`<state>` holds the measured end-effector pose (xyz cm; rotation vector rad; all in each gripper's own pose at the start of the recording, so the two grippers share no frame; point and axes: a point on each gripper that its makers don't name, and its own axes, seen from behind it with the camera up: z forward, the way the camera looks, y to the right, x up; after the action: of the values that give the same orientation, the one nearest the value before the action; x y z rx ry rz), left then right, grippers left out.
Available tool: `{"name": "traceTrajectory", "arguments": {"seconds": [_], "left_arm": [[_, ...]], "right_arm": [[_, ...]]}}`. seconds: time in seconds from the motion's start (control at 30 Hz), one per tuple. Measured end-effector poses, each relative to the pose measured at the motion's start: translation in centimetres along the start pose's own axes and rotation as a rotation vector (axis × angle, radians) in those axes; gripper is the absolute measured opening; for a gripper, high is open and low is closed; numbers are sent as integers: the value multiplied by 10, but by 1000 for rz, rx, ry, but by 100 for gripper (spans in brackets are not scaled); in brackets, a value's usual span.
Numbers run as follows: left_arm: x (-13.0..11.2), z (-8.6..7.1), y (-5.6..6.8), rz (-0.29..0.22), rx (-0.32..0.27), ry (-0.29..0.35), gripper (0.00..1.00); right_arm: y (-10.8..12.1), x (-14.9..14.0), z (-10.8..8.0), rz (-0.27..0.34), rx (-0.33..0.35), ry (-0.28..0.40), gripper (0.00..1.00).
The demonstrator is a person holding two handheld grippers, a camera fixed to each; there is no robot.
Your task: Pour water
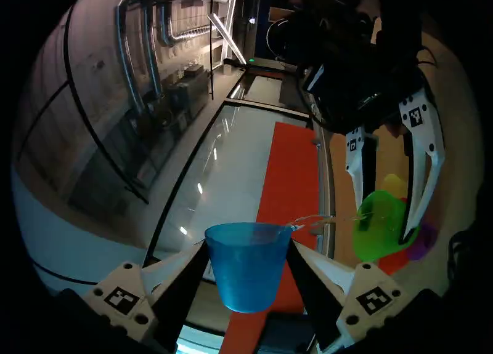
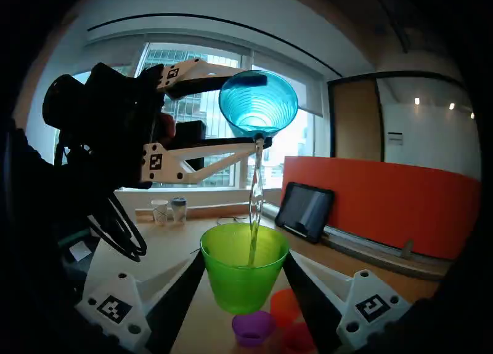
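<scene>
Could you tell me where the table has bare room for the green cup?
Bare table lies between the tablet and the orange cups, and between the green cup and the small cups. It is crowded below: purple cup, orange cups.

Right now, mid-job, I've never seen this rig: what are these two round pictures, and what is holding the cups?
A person holds a two-finger gripper in each hand; a camera rides on each. The left gripper view looks along the left gripper, clamped on a tipped blue cup. The right gripper view looks along the right gripper, clamped on a green cup. Water streams from blue into green. On the table are a purple cup, an orange cup and a tablet.
</scene>
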<state>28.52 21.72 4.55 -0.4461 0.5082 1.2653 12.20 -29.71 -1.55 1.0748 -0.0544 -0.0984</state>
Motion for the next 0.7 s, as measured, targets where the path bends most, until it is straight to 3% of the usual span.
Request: {"name": "traceTrajectory", "arguments": {"seconds": [0.7], "left_arm": [[0, 3, 2, 109, 12, 9, 86]], "right_arm": [[1, 1, 0, -6, 2, 3, 90]]}}
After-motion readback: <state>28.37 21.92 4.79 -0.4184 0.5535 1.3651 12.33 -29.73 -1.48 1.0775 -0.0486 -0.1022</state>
